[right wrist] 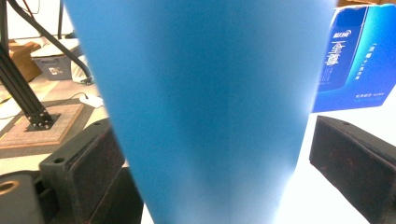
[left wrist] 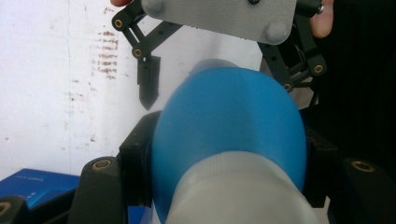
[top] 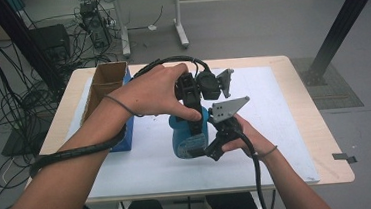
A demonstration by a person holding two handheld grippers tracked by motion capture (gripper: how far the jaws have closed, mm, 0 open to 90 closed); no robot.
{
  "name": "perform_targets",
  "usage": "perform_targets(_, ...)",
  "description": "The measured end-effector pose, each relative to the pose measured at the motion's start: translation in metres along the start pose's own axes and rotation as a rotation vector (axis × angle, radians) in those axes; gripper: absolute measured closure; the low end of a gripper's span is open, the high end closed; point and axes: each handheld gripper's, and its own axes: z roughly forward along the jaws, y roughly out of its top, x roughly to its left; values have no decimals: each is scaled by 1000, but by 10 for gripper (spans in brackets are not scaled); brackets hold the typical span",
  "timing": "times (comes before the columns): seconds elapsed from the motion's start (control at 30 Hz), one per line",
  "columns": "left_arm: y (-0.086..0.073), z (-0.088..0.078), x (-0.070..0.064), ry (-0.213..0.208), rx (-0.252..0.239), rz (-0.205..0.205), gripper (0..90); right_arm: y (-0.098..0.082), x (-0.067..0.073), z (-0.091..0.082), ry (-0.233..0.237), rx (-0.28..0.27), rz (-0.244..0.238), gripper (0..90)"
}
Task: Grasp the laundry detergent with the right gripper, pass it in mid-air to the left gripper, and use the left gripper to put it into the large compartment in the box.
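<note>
**Blue bottle clamped by left gripper, right jaws open around it**

Hidden/unclear: in the high view the bottle (top: 183,134) is largely covered by the left hand (top: 155,92) and both grippers; just its lower blue body shows, so the full shape is hard to read there. In the right gripper view the bottle (right wrist: 205,93) is a blurred blue mass, top and bottom cut off by the frame, no detail. In the left gripper view the bottle's (left wrist: 229,126) near end is cut off at the bottom edge. The box (top: 107,85) is partly behind the left forearm.

Bottle: smooth blue plastic, rounded wide body, with a whitish, finely ribbed cap or neck toward the left camera. It sits mid-table on the white mat (top: 275,127), just right of the box, between the two hands.

Left gripper (top: 193,101): comes down from above, jaws closed against both sides of the blue body, gripping it firmly.

Right gripper (top: 217,144): low at the bottle's right side, held by the right hand (top: 246,140). Its jaws stand wide; bottle between them, visible gap on the right pad, left pad close, contact unclear. Not gripping.

Blue printed carton (right wrist: 357,56) stands behind.
</note>
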Motion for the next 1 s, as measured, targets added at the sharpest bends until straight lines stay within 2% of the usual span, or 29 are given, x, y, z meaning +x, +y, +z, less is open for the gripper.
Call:
perform_targets(0.43,0,-2,-1,1,-1,-3,379,-3,2,-3,-19,-18,-13,14)
perform_targets(0.5,0,-2,-1,2,-2,-3,379,-5,-1,-3,0,-27,-15,15)
perform_targets(0.7,0,-3,-2,6,-6,0,379,-6,-1,-5,5,-32,-22,5)
perform_targets(1.0,-1,-7,-1,0,-8,-4,379,-8,1,-5,-6,-30,-29,5)
